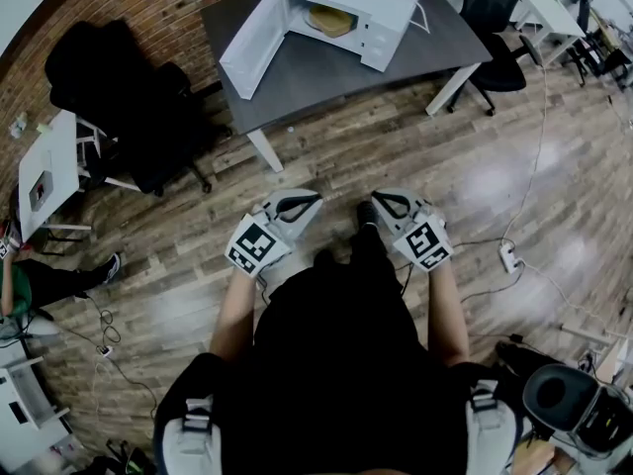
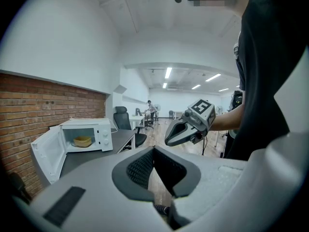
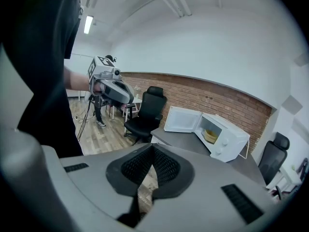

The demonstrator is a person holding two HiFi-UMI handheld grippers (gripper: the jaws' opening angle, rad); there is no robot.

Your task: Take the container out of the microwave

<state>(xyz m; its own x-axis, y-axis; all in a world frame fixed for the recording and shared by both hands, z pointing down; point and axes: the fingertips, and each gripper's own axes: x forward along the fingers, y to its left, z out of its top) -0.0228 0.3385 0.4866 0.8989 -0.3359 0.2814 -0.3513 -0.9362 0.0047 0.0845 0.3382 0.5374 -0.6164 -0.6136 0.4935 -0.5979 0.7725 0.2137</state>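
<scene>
A white microwave [image 1: 346,13] stands on a grey table [image 1: 396,62] at the far end of the head view, its door [image 1: 252,43] swung open to the left. Inside lies a yellow container [image 1: 330,20], also seen as the container [image 2: 83,141] and the container [image 3: 211,135] in the gripper views. My left gripper [image 1: 313,203] and right gripper [image 1: 380,203] are held close to my body, well short of the table. Both are shut with nothing between them: the left gripper [image 2: 153,150] and the right gripper [image 3: 152,147] show the jaws meeting at the tips.
A black office chair [image 1: 129,97] and a small white desk [image 1: 49,171] stand left of the table. Another black chair [image 1: 495,28] is at the table's right end. A person [image 1: 40,280] sits at the left edge. Cables and a power strip [image 1: 508,256] lie on the wooden floor.
</scene>
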